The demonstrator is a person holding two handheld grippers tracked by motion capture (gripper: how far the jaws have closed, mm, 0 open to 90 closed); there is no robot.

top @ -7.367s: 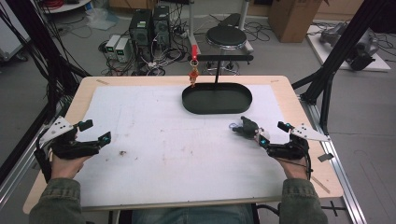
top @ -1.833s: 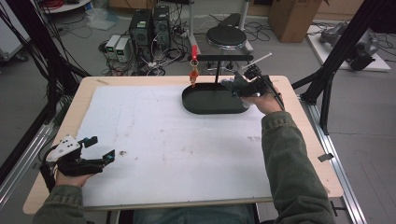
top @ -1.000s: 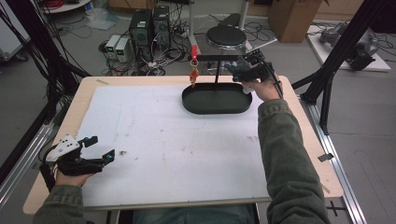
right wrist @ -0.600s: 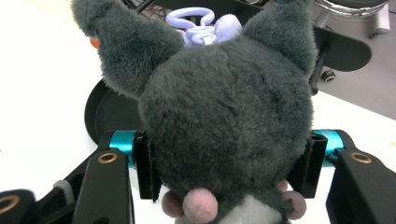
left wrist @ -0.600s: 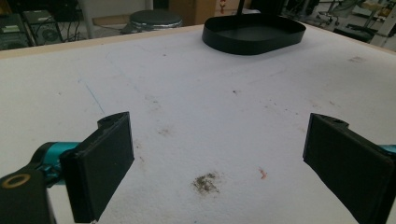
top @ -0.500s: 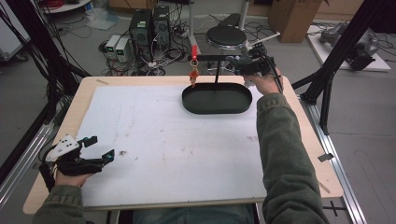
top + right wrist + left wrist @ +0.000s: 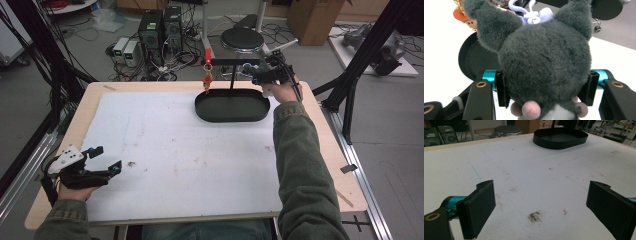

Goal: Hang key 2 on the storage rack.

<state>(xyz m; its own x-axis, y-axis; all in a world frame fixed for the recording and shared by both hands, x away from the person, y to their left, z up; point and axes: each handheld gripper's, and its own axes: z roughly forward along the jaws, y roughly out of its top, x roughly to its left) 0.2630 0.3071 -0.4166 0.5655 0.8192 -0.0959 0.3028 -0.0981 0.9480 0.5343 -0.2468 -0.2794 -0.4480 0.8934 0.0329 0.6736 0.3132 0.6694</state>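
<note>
My right gripper (image 7: 256, 73) is raised at the far side of the table, beside the crossbar of a black stand (image 7: 231, 62), and is shut on a grey plush toy (image 7: 544, 57). The plush has two ears, pink paws and a white plastic clip (image 7: 526, 11) at its top. An orange charm (image 7: 206, 82) hangs from the bar's left end, under a red tip. The stand rises from a black oval tray (image 7: 232, 107). My left gripper (image 7: 104, 160) rests low at the table's near left, open, with nothing between its jaws; its pads (image 7: 477, 206) frame bare white mat.
A white mat (image 7: 185, 150) covers the wooden table. A small dark smudge (image 7: 534, 216) lies on it just ahead of the left gripper. A black stool (image 7: 242, 37), computers and cables stand on the floor beyond the far edge.
My right gripper went from the table's near right to the far side, took up the grey plush and lifted it to the stand's bar. The left gripper drew back towards the near left corner.
</note>
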